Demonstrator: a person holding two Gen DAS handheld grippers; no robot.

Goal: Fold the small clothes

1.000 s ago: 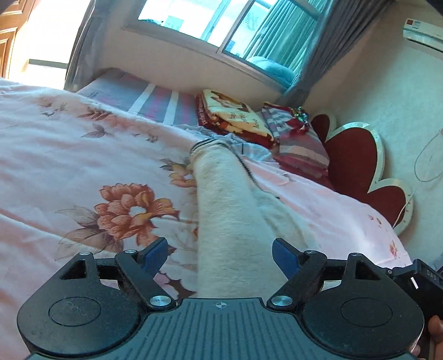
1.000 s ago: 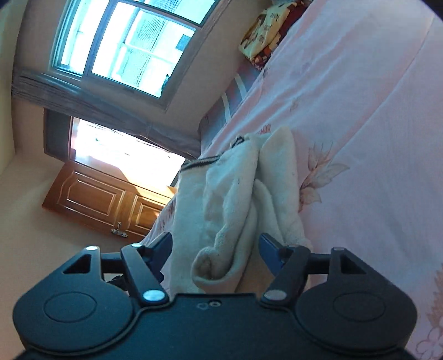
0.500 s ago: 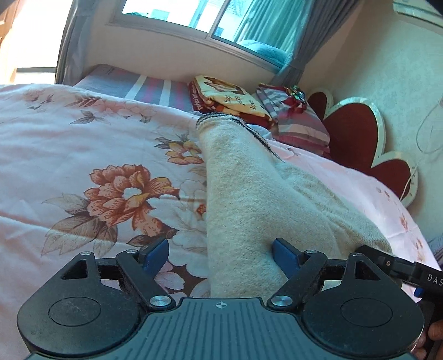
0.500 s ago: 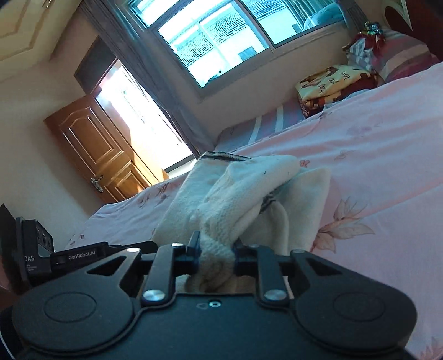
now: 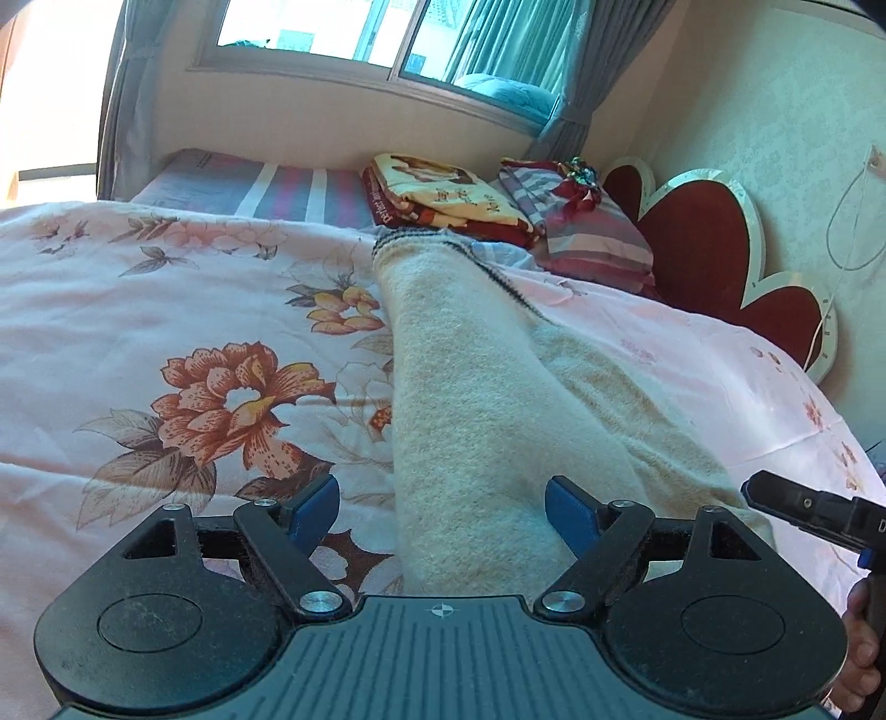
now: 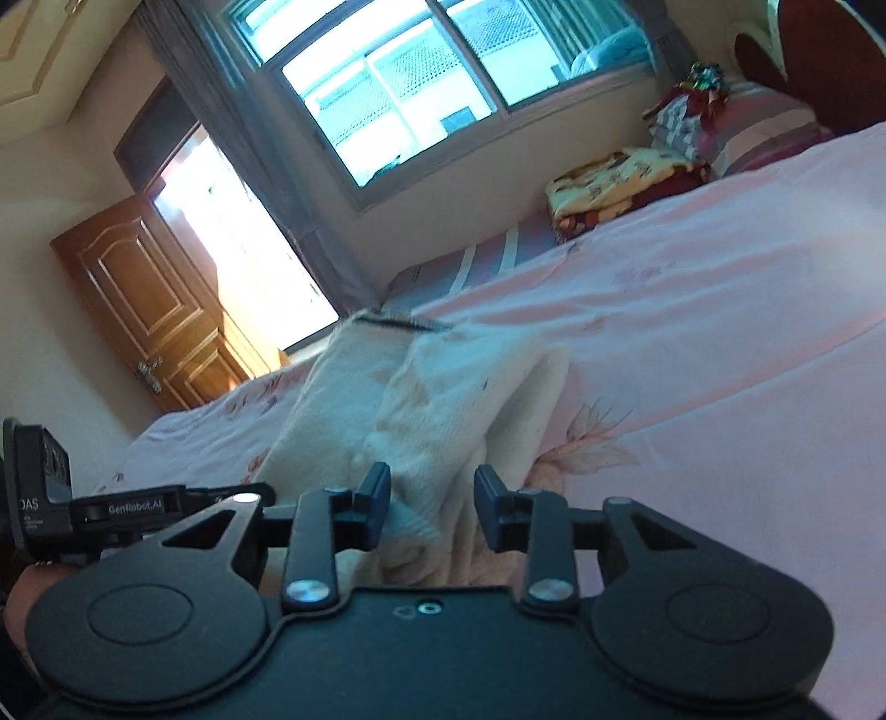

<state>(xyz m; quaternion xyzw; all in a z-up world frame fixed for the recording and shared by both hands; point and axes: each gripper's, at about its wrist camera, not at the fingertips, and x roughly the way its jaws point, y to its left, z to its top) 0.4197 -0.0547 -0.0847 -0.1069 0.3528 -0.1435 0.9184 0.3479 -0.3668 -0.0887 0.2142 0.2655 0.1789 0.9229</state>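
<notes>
A cream fleece garment point(image 5: 470, 415) with a dark striped hem lies lengthwise on the pink floral bedsheet point(image 5: 166, 304). My left gripper point(image 5: 443, 512) stands open over its near end, and the blue pads point(image 5: 310, 509) sit clear of the cloth on both sides. In the right wrist view the garment point(image 6: 443, 399) is bunched into a raised fold. My right gripper point(image 6: 432, 498) has that fold between its pads, still pinched, while its jaws are opening. The right tool's black body point(image 5: 808, 507) shows at the left wrist view's right edge, with a hand point(image 5: 864, 626) below it.
A folded yellow blanket point(image 5: 443, 194) and striped pillows point(image 5: 587, 232) lie at the bed's far end, by a red heart-shaped headboard point(image 5: 709, 249). A window point(image 5: 332, 27) is behind them. A wooden door point(image 6: 149, 293) stands off the bed's left side.
The right gripper rolled from sideways to nearly upright, closed on the garment's fold and lifted it a little; its jaws now stand slightly wider. The left gripper drifted over the garment, still open.
</notes>
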